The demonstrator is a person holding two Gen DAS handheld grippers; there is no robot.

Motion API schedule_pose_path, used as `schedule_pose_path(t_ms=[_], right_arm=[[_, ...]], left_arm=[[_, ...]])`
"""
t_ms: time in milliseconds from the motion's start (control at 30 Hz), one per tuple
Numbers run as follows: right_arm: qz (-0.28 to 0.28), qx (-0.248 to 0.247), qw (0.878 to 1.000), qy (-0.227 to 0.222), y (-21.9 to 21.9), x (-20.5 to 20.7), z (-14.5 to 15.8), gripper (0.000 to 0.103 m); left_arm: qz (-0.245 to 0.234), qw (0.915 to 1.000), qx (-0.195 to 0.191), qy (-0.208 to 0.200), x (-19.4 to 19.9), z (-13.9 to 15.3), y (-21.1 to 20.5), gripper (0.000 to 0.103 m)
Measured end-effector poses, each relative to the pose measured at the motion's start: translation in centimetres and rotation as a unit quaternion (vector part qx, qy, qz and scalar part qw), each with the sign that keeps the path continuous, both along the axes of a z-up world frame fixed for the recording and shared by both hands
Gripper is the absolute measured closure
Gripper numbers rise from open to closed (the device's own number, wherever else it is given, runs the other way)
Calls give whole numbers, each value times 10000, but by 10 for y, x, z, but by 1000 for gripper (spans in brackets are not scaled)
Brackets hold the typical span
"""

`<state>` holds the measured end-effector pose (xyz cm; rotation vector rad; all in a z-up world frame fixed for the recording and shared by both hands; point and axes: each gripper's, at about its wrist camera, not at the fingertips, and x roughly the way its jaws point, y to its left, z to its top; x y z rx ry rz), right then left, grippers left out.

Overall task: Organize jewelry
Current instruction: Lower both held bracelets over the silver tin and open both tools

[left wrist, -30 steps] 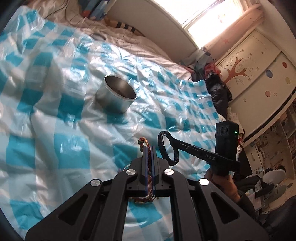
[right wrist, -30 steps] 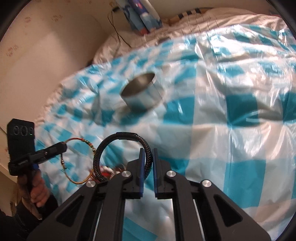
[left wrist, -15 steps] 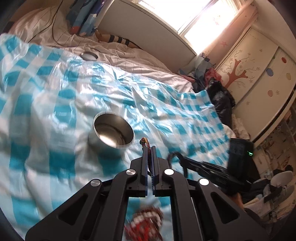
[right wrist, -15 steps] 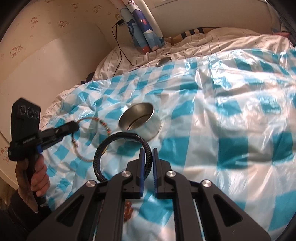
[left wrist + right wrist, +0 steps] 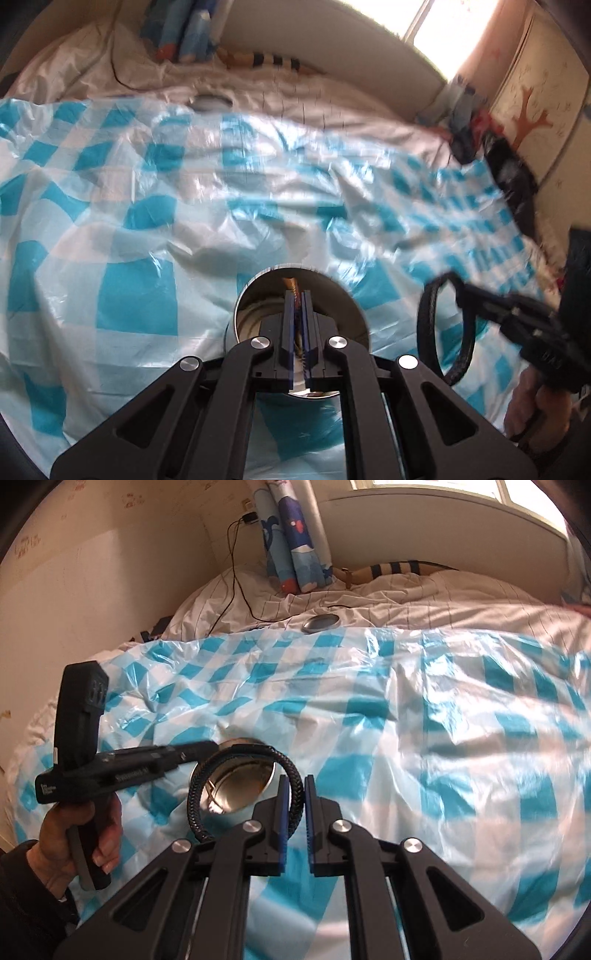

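While over tin: left gripper now above the metal tin, jaws opening on the beaded bracelet.
Right gripper: clamps the black braided bracelet, waiting.
Meaning: first drop imminent.

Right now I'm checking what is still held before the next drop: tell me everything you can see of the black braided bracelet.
The black braided bracelet is a closed ring of thick woven cord, matte, possibly leather. It stands nearly upright, pinched at one side between the pads of the right gripper, the rest of the loop hanging free to the left. It is held above the checkered plastic sheet, beside the open metal tin. Nothing else visibly touches it.
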<state>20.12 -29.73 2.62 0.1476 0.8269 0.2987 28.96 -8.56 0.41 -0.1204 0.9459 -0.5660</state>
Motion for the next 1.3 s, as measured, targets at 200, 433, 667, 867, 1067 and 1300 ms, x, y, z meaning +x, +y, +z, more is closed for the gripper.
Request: schedule_pose_path(t_ms=[200, 433, 667, 867, 1067, 1300], right_arm=[[263, -250, 9993, 38, 27, 29, -8, 94], [490, -445, 9977, 160, 66, 53, -19, 94], [306, -408, 9983, 281, 60, 41, -26, 64], [104, -136, 9998, 73, 30, -51, 7, 59], [-181, 417, 9975, 548, 9, -127, -24, 55], [113, 668, 9962, 549, 18, -130, -25, 55]], left_arm=[[307, 9993, 26, -221, -6, 22, 22, 47], [756, 9962, -214, -367, -21, 50, 63, 38], [653, 9974, -85, -309, -48, 45, 68, 34], [218, 9997, -71, -19, -109, 16, 70, 34], [-233, 9994, -147, 207, -166, -7, 62, 34], [-804, 9966, -136, -108, -203, -4, 70, 34]])
